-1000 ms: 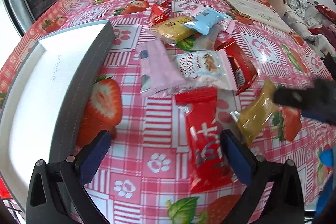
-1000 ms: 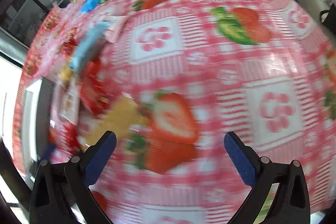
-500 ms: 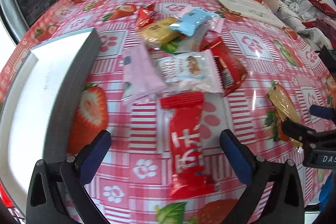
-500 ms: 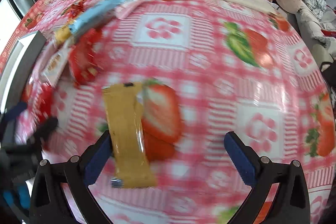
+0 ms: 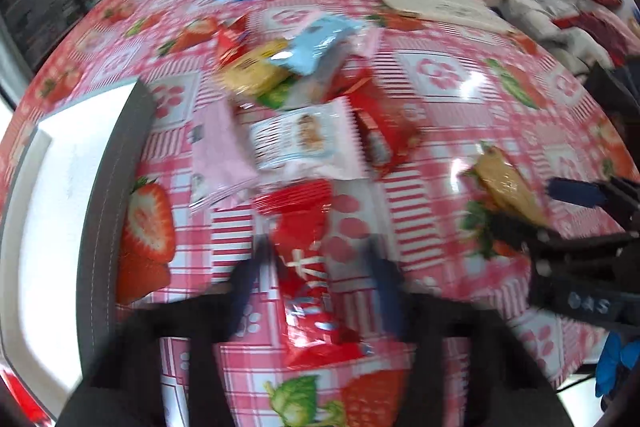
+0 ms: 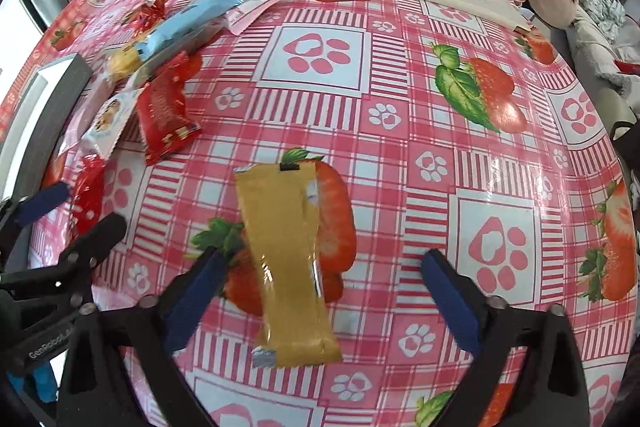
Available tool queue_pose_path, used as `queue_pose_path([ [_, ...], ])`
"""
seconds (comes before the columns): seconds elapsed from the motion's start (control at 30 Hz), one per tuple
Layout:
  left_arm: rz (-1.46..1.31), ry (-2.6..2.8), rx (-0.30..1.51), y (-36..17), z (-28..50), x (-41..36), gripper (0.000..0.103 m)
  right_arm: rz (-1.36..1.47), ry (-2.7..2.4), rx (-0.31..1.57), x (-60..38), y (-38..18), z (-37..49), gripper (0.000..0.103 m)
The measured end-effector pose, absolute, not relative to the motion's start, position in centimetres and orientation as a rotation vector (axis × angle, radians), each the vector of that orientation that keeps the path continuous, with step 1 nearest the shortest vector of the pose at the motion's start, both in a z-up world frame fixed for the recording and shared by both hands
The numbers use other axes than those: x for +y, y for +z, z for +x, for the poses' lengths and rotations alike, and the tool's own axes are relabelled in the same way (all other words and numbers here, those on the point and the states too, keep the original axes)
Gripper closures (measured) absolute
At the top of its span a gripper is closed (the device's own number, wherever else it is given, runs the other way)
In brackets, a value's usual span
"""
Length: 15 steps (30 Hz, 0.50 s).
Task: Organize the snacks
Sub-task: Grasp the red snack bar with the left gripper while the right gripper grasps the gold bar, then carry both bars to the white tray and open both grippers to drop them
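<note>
The left gripper (image 5: 316,263) has just closed; its blurred jaws appear to pinch one long red packet (image 5: 308,267) lying on the worktop (image 6: 400,107) beside the grey tray (image 5: 100,227). The right gripper (image 6: 320,283) stands spread, its jaws having just narrowed, one tan packet (image 6: 286,259) between them; the left pad sits at its edge. One heap of snacks (image 5: 304,107) lies beyond.

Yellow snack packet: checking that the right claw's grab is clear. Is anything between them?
Nothing visible. The yellow snack packet lies alone on the tablecloth, already between the right claw's fingers; its jaws have just been closing without yet pressing it.
</note>
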<state>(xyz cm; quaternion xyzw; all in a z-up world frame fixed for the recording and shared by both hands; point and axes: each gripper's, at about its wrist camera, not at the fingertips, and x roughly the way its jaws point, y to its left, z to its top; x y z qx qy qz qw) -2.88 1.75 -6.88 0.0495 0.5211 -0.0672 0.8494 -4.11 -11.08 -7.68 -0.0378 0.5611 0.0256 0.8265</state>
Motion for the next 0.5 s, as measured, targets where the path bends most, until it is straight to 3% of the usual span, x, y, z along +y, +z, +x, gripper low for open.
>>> queue_pose_path([
  [0.03, 0.110, -0.145, 1.103, -6.8, -2.9, 1.5, 0.081, -0.083, 0.063, 1.179, -11.0, -7.2, -4.4, 0.046],
  [0.1, 0.078, -0.155, 1.108, -6.7, -3.1, 1.8, 0.081, -0.069, 0.077, 1.181, -11.1, -6.8, -4.9, 0.079],
  [0.3, -0.017, -0.195, 1.054, -4.7, -5.5, 4.4, 0.081, 0.177, 0.175, 1.172, -12.9, -6.0, -6.9, 0.079],
  [0.5, -0.043, -0.190, 1.011, -2.2, -6.1, 6.7, 0.081, 0.178, 0.191, 1.146, -12.3, -4.3, -7.6, 0.079],
])
